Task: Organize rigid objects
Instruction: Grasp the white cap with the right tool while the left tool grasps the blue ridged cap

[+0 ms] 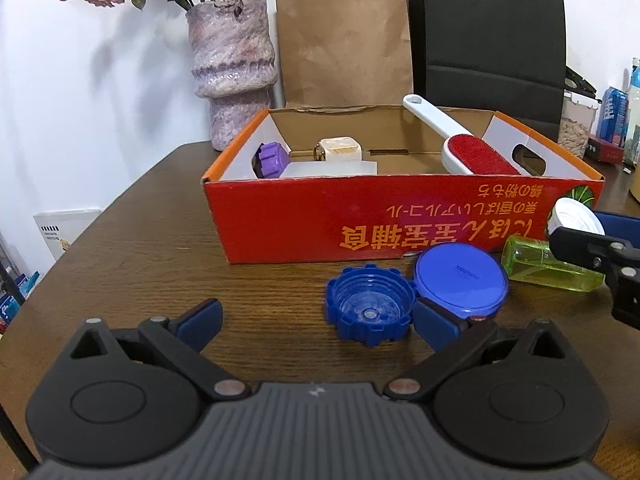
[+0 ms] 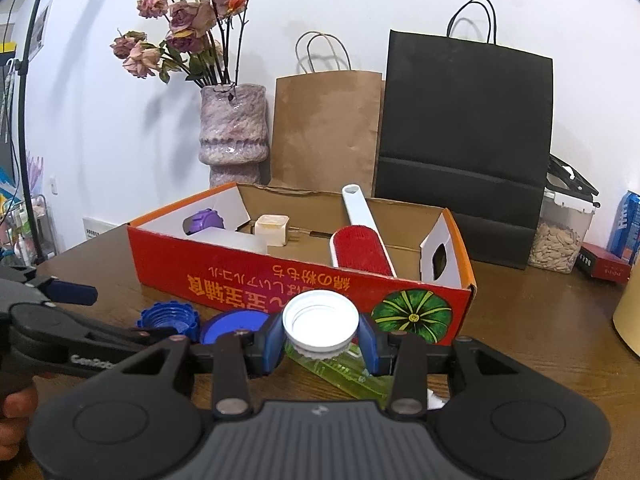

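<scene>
A red cardboard box (image 1: 280,220) (image 2: 240,276) stands open on the brown table. In it lie a red lint brush (image 1: 476,152) (image 2: 362,248), a purple-capped white bottle (image 1: 272,160) (image 2: 204,220) and a cream square bottle (image 1: 340,148) (image 2: 272,226). In front of the box lie a blue ridged cap (image 1: 370,306) (image 2: 168,318), a blue round lid (image 1: 460,278) (image 2: 234,324) and a green clear bottle (image 1: 548,266) (image 2: 340,368). My left gripper (image 1: 320,320) is open, low over the table, its right finger beside the ridged cap. My right gripper (image 2: 322,340) is shut on a white cap (image 2: 320,318) (image 1: 574,218), above the green bottle.
A purple vase (image 1: 232,68) (image 2: 234,128) with dried roses, a brown paper bag (image 1: 344,40) (image 2: 324,128) and a black bag (image 1: 492,36) (image 2: 464,140) stand behind the box. A clear container of seeds (image 2: 560,236) and a blue can (image 1: 614,112) stand at the right.
</scene>
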Demonstrator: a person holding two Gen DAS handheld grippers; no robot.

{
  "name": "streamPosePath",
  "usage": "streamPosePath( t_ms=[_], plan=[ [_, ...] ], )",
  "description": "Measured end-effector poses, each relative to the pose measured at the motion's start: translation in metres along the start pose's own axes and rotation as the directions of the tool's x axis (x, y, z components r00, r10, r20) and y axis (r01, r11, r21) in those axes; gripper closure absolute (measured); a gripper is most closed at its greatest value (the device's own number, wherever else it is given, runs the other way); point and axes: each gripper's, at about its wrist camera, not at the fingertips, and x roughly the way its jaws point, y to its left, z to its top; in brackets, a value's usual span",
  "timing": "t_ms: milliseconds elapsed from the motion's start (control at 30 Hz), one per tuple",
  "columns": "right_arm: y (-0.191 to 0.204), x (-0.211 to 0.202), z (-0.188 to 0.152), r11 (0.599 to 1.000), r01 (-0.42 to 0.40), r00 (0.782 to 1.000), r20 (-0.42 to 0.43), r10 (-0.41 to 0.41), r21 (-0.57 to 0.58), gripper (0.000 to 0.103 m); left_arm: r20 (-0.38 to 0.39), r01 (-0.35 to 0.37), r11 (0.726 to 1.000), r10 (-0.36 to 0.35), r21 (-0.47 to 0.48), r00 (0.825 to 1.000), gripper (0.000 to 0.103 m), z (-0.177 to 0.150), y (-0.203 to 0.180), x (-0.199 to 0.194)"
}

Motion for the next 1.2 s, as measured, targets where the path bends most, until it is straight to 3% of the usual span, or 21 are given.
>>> streamPosePath(
  t_ms=[300, 367, 467, 500, 1200],
  plan=[
    [-0.001, 0.003, 0.001, 1.0, -0.003, 1.0, -0.001, 0.003, -0.008, 0.064, -0.003, 0.031, 0.999, -0.031, 0.014, 1.0, 0.0, 0.006, -0.007, 0.011],
    [-0.001, 0.004, 0.001, 1.0, -0.003, 1.0, -0.002, 0.003, -0.008, 0.064, -0.004, 0.047, 0.999, -0.047, 0.01, 0.999, 0.008, 0.008, -0.008, 0.013],
    [-0.002, 0.006, 0.0, 1.0, -0.004, 1.0, -0.007, 0.004, -0.007, 0.064, -0.018, 0.084, 0.996, -0.084, 0.011, 0.996, 0.041, 0.009, -0.008, 0.016],
    [-0.002, 0.006, 0.0, 1.0, -0.004, 1.0, -0.009, 0.004, -0.007, 0.064, -0.024, 0.099, 0.995, -0.098, 0.01, 0.995, 0.047, 0.009, -0.008, 0.017],
    [-0.002, -0.005, 0.01, 1.0, -0.015, 0.998, 0.064, 0.014, 0.011, 0.064, 0.15, 0.077, 0.997, -0.072, -0.028, 0.986, 0.047, 0.025, 0.0, -0.025]
  ],
)
